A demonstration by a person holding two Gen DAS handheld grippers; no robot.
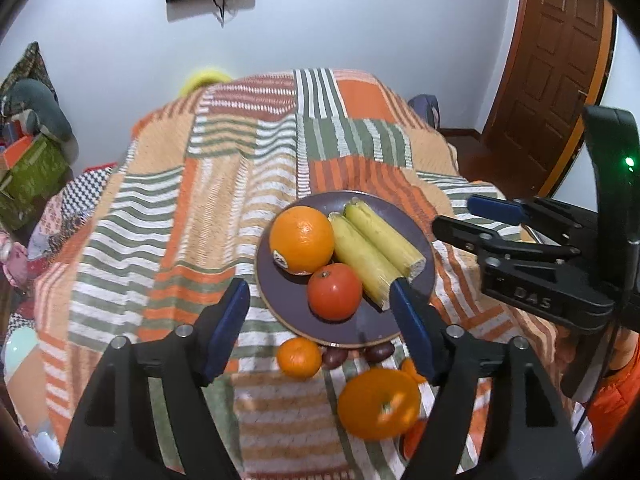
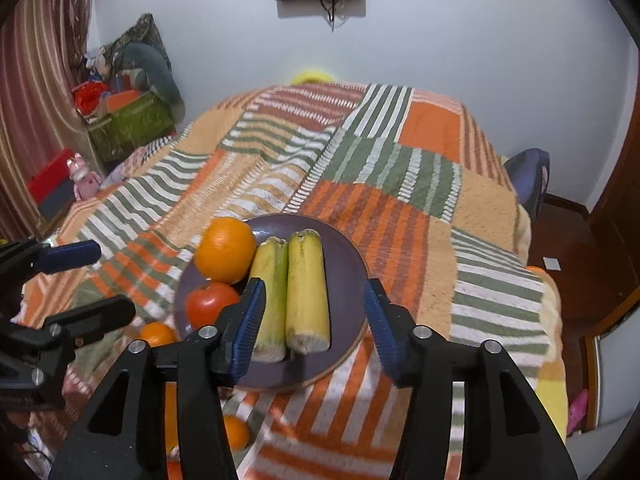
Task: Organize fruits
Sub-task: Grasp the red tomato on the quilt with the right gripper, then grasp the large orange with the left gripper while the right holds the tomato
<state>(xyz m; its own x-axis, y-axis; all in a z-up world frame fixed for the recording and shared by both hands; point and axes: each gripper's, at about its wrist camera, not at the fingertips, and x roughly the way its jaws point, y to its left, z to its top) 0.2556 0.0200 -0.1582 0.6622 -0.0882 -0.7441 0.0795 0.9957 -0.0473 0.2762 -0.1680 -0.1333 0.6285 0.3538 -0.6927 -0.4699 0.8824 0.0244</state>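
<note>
A dark purple plate [image 1: 400,208] [image 2: 344,248] sits on the striped blanket. It holds a big orange [image 1: 302,240] [image 2: 225,250], a red tomato [image 1: 334,291] [image 2: 210,306] and two yellow corn cobs [image 1: 376,246] [image 2: 294,288]. In front of the plate lie a small tangerine [image 1: 299,358] [image 2: 157,334], two dark red dates [image 1: 334,357] and a large orange [image 1: 378,404]. My left gripper [image 1: 320,328] is open and empty, above the plate's near rim. My right gripper [image 2: 314,328] is open and empty, above the near ends of the cobs; it also shows in the left wrist view [image 1: 460,220].
The striped orange, green and white blanket [image 1: 200,208] [image 2: 420,220] covers the bed. More small oranges [image 2: 236,432] lie near its front edge. Boxes and clutter [image 2: 124,120] stand at the far left. A wooden door [image 1: 560,60] is at the right.
</note>
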